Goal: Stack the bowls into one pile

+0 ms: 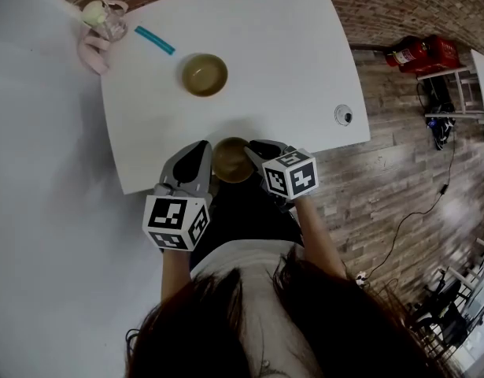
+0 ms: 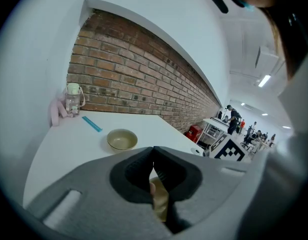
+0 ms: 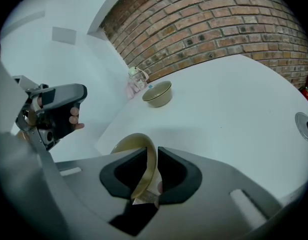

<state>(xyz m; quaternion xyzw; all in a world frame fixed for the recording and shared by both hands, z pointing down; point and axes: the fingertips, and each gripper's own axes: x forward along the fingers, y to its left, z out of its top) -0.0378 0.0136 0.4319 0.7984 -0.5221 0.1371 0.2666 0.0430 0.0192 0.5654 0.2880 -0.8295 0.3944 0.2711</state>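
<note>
Near bowl is being clamped at rim by L gripper & R gripper; far bowl is being left unstacked, so pile not yet made.

2 olive-tan bowls, both upright & empty. Far bowl sits alone mid tabletop. Near bowl at tabletop's front edge, rim pinched by left tongs & right tongs on opp. sides.
</note>
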